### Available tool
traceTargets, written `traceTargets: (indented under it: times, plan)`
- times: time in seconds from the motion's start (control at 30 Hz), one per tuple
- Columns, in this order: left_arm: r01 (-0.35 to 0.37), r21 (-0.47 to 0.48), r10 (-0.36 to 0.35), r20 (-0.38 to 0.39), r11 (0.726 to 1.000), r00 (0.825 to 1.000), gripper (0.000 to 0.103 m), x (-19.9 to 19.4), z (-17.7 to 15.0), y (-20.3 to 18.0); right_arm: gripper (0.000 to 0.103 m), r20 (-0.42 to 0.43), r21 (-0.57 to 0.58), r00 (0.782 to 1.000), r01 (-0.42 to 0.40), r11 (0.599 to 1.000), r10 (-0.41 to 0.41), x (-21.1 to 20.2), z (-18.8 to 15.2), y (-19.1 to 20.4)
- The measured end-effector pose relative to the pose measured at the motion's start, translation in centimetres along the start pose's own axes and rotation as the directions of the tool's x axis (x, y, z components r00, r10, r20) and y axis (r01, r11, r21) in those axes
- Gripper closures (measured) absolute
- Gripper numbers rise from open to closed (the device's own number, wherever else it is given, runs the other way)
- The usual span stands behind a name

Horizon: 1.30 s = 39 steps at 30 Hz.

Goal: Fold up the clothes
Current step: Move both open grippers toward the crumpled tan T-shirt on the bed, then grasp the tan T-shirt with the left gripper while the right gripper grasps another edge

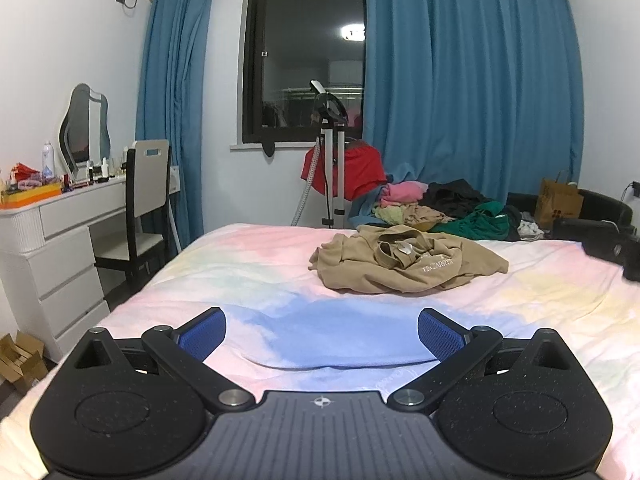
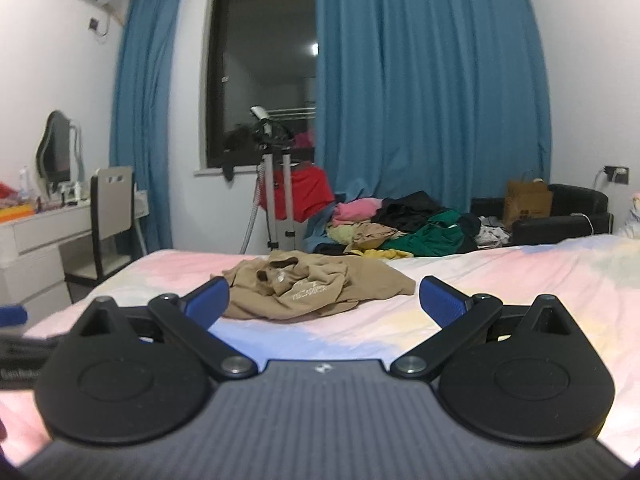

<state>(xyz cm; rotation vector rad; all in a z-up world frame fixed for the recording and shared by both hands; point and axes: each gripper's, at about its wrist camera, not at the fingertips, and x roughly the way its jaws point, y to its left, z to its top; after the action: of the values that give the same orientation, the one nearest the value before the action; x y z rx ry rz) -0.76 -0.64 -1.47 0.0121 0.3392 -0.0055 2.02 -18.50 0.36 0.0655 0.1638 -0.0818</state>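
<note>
- A crumpled tan cotton shirt with pale lettering (image 1: 408, 266) lies in a loose heap on the bed with the pastel pink, blue and yellow cover (image 1: 248, 280), toward its far end.
- The left gripper with blue ribbed pads (image 1: 322, 334) hangs low over the near part of the bed, short of the tan shirt; its jaws are spread wide with nothing between them.
- The right gripper with the same blue pads (image 2: 324, 302) is also splayed wide and empty, just short of the tan shirt (image 2: 308, 288), not touching it.
- Beyond the shirt, at the bed's far edge, sits a mixed pile of pink, black, green and yellow clothes (image 1: 444, 208).
- A silver garment-steamer stand (image 1: 334, 160) rises behind the shirt, a red garment (image 1: 360, 170) draped on it.
- Left of the bed stand a white dressing table (image 1: 60, 240) and a black-framed chair (image 1: 146, 208).
</note>
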Motion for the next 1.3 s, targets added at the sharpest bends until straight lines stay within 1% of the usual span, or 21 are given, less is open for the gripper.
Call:
traceTargets:
  times: [0.07, 0.17, 0.23, 0.4, 0.53, 0.67, 0.77, 0.9, 0.97, 1.03, 1.07, 1.1, 1.17, 1.2, 1.23, 1.3]
  plan:
    - [0.003, -0.008, -0.003, -0.007, 1.0, 1.0, 0.0, 0.2, -0.2, 0.1, 0.0, -0.001, 0.027, 1.0, -0.004, 1.0, 0.004, 0.0, 0.1, -0.4]
    - [-0.008, -0.009, 0.008, -0.022, 1.0, 1.0, 0.0, 0.3, -0.5, 0.2, 0.0, -0.003, 0.076, 0.998, -0.06, 0.995, 0.06, 0.2, 0.0, -1.1]
    - [-0.006, -0.017, 0.006, -0.032, 1.0, 0.999, 0.0, 0.5, -0.7, 0.3, 0.0, 0.001, 0.094, 0.997, -0.072, 0.993, 0.072, 0.2, -0.2, -1.3]
    - [0.009, -0.037, -0.011, -0.05, 0.999, 0.999, 0.0, 0.9, -1.3, 0.7, 0.0, 0.03, 0.056, 0.998, -0.052, 0.997, 0.051, -0.1, -0.3, -0.8]
    - [0.023, -0.038, -0.026, -0.061, 0.999, 0.998, 0.0, 1.6, -1.6, 0.7, 0.0, 0.045, 0.11, 0.997, -0.062, 0.992, 0.057, -0.6, 0.4, -1.4]
    - [0.045, -0.018, -0.047, -0.101, 0.999, 0.994, 0.0, 3.8, -1.3, 0.0, 0.0, 0.018, 0.188, 0.998, -0.066, 0.98, 0.064, -0.8, 0.9, -2.8]
    - [0.086, -0.001, -0.085, -0.149, 0.996, 0.985, 0.0, 7.6, -0.6, -1.1, 0.0, -0.012, 0.247, 0.997, -0.067, 0.967, 0.072, -0.6, 1.0, -4.0]
    - [0.153, 0.025, -0.146, -0.184, 0.988, 0.972, 0.001, 14.4, 0.3, -2.7, 0.0, -0.029, 0.322, 0.992, -0.105, 0.941, 0.121, 0.5, 0.0, -5.5]
    - [0.163, 0.047, -0.151, -0.192, 0.986, 0.97, 0.002, 18.4, 0.9, -3.6, 0.0, -0.042, 0.353, 0.991, -0.102, 0.93, 0.125, 1.5, -0.7, -6.2]
    - [0.165, 0.058, -0.15, -0.202, 0.985, 0.968, 0.006, 22.9, 1.5, -4.6, 0.0, -0.065, 0.355, 0.991, -0.084, 0.931, 0.114, 2.7, -1.4, -6.5]
    - [0.16, 0.051, -0.147, -0.204, 0.986, 0.968, 0.007, 25.1, 2.0, -4.9, 0.0, -0.074, 0.353, 0.991, -0.076, 0.933, 0.109, 3.3, -1.7, -6.7]
    - [0.157, 0.028, -0.148, -0.21, 0.987, 0.966, 0.008, 27.6, 2.5, -5.1, 0.0, -0.08, 0.347, 0.991, -0.072, 0.935, 0.107, 4.0, -2.1, -6.7]
    - [0.152, -0.048, -0.159, -0.218, 0.987, 0.963, 0.01, 31.6, 3.5, -4.9, 0.0, -0.097, 0.336, 0.99, -0.063, 0.94, 0.101, 5.7, -3.0, -6.8]
    - [0.152, -0.102, -0.171, -0.209, 0.983, 0.963, 0.012, 33.6, 4.0, -4.7, 0.0, -0.109, 0.334, 0.989, -0.058, 0.941, 0.1, 6.7, -3.5, -6.9]
    - [0.16, -0.144, -0.186, -0.192, 0.977, 0.964, 0.013, 35.5, 4.4, -4.6, 0.0, -0.117, 0.339, 0.988, -0.059, 0.939, 0.104, 7.7, -4.1, -7.1]
    - [0.166, -0.177, -0.199, -0.188, 0.97, 0.962, 0.014, 38.3, 4.8, -4.8, 0.0, -0.128, 0.357, 0.984, -0.07, 0.932, 0.122, 9.9, -5.4, -7.4]
